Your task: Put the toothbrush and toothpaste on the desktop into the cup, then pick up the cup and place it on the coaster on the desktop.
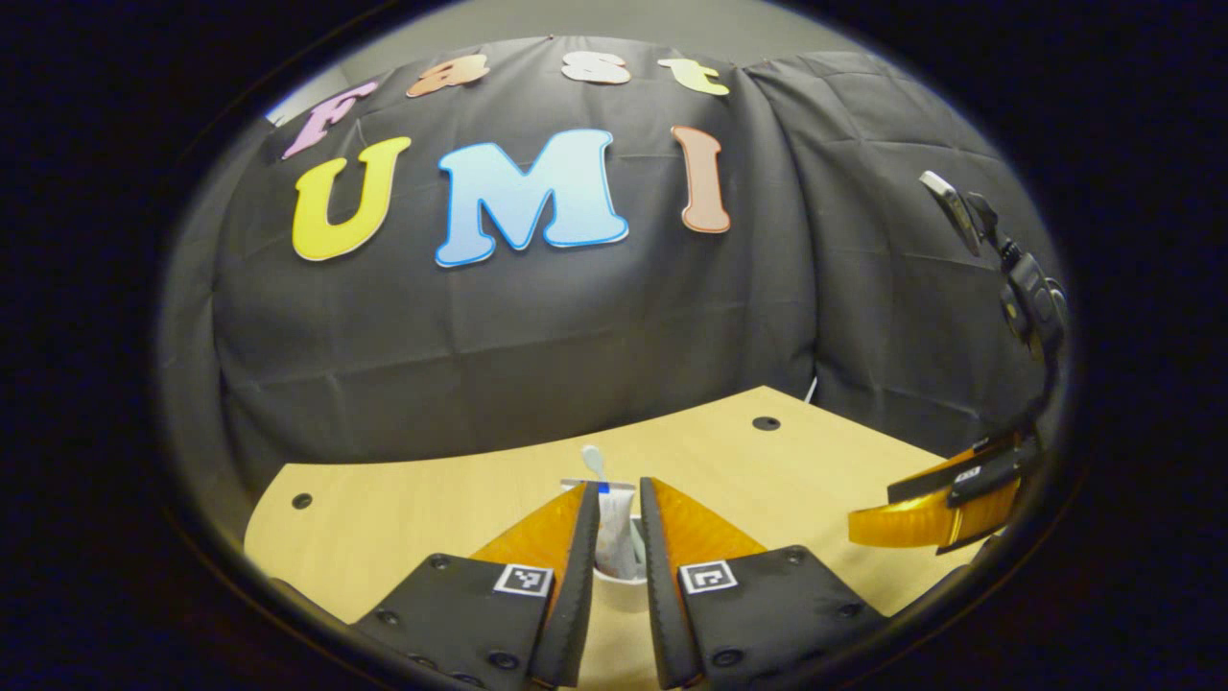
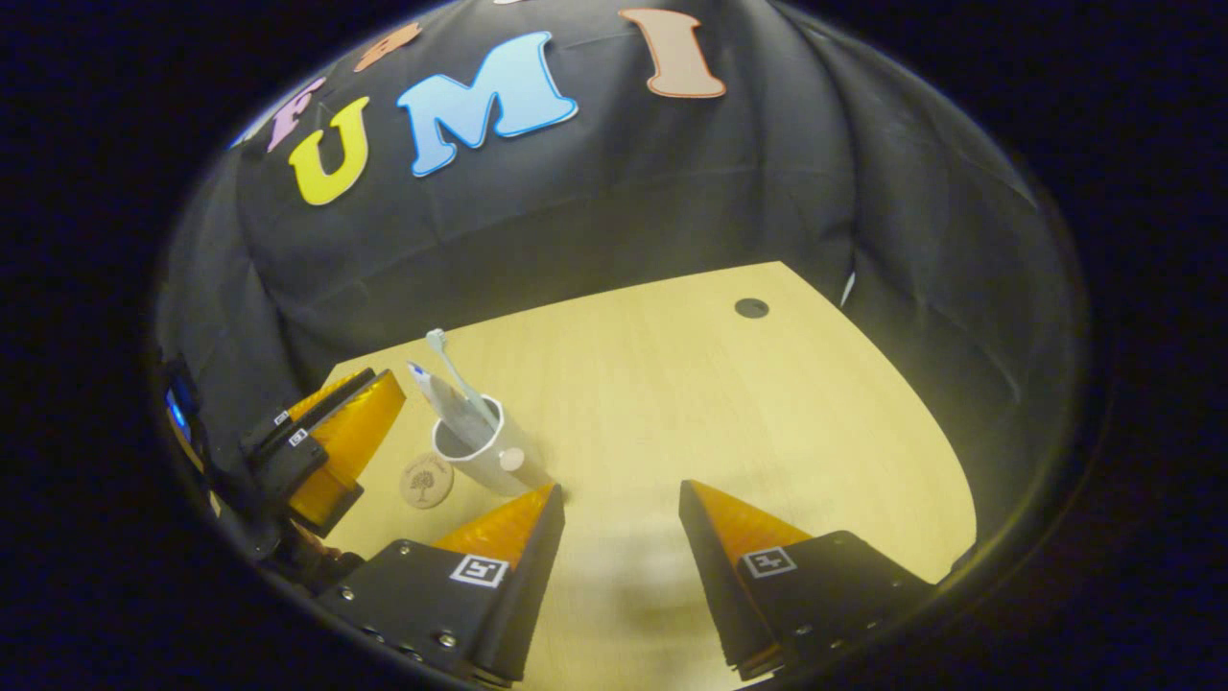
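Wooden desk under both grippers: right gripper hangs jaws apart and empty, cup with toothbrush and toothpaste at its ten o'clock beside coaster, left gripper jaws narrowly flanking cup, contact unclear.

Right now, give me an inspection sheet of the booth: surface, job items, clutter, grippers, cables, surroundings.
Surface: light wooden desktop with dark round holes.
Job's things: white cup stands on the desktop, toothbrush and toothpaste leaning inside it. Round coaster lies beside the cup, nothing on it; cup not yet on it.
Clutter: nothing seen.
Grippers: left gripper lined up on the cup, jaws narrowly apart; grip on the cup cannot be told. Right gripper open over bare desktop, holding nothing.
Cables: thin pale strip at the desktop's far edge, possibly a cable.
Surroundings: black cloth wall behind the desktop.
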Action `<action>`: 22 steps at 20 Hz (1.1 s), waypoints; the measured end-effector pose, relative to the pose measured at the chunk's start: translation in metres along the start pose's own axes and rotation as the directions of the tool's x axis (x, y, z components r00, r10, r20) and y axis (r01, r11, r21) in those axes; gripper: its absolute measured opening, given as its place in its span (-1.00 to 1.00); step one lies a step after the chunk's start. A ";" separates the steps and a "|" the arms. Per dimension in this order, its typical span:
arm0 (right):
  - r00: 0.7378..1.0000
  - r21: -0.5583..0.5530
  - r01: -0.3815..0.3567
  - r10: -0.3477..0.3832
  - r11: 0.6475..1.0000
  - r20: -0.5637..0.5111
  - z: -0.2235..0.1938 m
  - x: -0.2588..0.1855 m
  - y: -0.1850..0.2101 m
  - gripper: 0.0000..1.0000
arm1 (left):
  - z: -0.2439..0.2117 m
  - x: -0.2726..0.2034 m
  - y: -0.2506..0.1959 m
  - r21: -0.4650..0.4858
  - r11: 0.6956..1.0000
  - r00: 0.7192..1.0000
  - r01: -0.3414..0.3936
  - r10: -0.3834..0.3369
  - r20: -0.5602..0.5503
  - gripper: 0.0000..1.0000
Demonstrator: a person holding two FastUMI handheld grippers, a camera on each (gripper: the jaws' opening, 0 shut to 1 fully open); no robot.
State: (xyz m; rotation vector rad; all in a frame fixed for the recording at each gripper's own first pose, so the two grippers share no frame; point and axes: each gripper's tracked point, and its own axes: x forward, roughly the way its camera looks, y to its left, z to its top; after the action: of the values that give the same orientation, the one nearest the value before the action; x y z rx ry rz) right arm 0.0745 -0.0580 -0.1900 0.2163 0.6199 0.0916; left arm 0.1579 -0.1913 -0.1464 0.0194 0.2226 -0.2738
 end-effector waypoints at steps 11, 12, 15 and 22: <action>0.967 -0.375 -0.212 0.138 0.903 -0.215 0.005 0.035 0.039 0.47 | -0.014 -0.054 0.043 -0.040 0.995 0.994 -0.088 0.085 -0.073 0.83; 0.958 -0.398 -0.238 0.148 0.886 -0.244 0.003 0.038 0.044 0.46 | -0.017 -0.058 0.047 -0.045 0.994 0.992 -0.099 0.095 -0.082 0.83; 0.938 -0.461 -0.288 0.150 0.840 -0.312 0.001 0.050 0.052 0.31 | -0.022 -0.074 0.063 -0.053 0.989 0.985 -0.141 0.135 -0.104 0.83; 0.902 -0.542 -0.353 0.122 0.763 -0.414 -0.004 0.076 0.065 0.41 | -0.044 -0.107 0.105 -0.073 0.963 0.956 -0.258 0.245 -0.159 0.80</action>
State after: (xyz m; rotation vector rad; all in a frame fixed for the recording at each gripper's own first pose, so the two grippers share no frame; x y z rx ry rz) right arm 0.1325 0.0170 -0.2212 -0.3653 0.8922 0.5902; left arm 0.0766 -0.0602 -0.1671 -0.0243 0.3782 -0.0068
